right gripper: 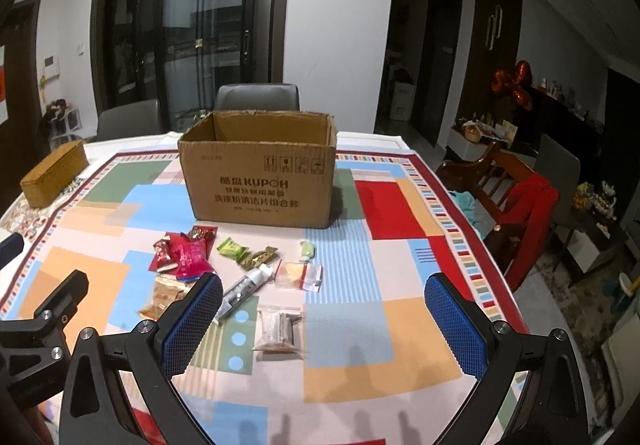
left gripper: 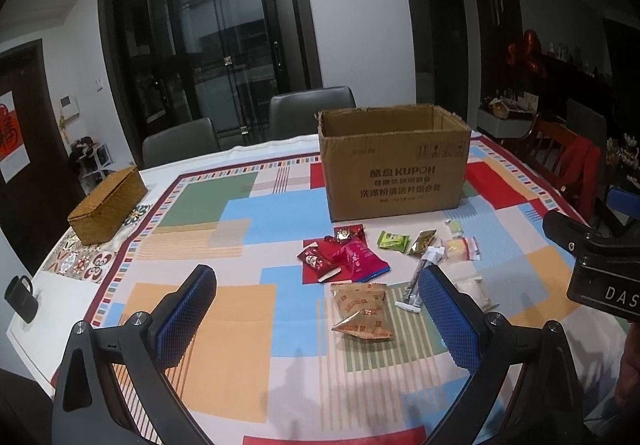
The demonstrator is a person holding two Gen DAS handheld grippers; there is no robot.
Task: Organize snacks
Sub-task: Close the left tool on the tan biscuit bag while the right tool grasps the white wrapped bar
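An open cardboard box [left gripper: 394, 165] stands on the table [left gripper: 240, 229]; it also shows in the right wrist view [right gripper: 258, 181]. Several snack packets lie in front of it: red and pink packets [left gripper: 344, 259], a tan packet [left gripper: 362, 309], a green packet [left gripper: 393, 241], a white tube [left gripper: 418, 279]. In the right wrist view I see the red packets [right gripper: 182, 255], the green packet [right gripper: 232, 248], the tube [right gripper: 244, 291] and a clear packet [right gripper: 280, 329]. My left gripper [left gripper: 320, 321] is open and empty above the tan packet. My right gripper [right gripper: 324, 329] is open and empty near the clear packet.
A woven basket [left gripper: 108, 205] sits at the table's left edge, a dark mug [left gripper: 20, 299] nearer the corner. Grey chairs [left gripper: 310, 113] stand behind the table. A wooden chair with red cloth [right gripper: 520, 213] stands at the right.
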